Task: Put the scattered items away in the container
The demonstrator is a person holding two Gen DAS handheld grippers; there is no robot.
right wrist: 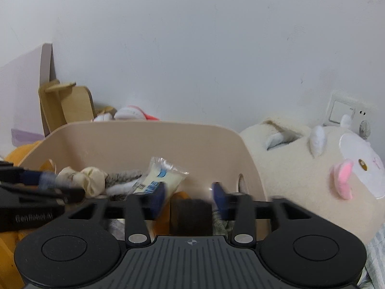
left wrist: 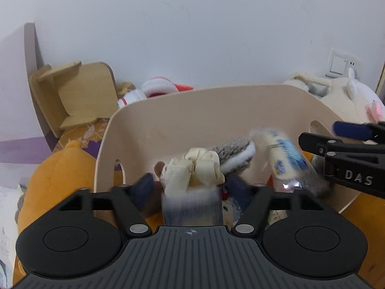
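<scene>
Taking the beige container (left wrist: 199,120) as the landmark: off its left wall lie an orange plush (left wrist: 55,175) pressed against that side and, further back, a wooden stand (left wrist: 81,94) by the wall, so little room is left there. Over the container's near rim the left gripper (left wrist: 192,190) has its jaws spread wide, a blurred grey-and-cream sock bundle (left wrist: 192,180) between them; whether the pads touch it cannot be told. Deeper inside rest a grey knitted item (left wrist: 235,151) and a clear snack packet (left wrist: 276,154), tilted toward the right wall. The right gripper (right wrist: 189,198) stands open over the container's right half, a dark block (right wrist: 191,216) between its fingers, contact unclear. Beyond the right wall a cream plush (right wrist: 312,168) crowds the edge, beneath a wall switch (right wrist: 341,110).
</scene>
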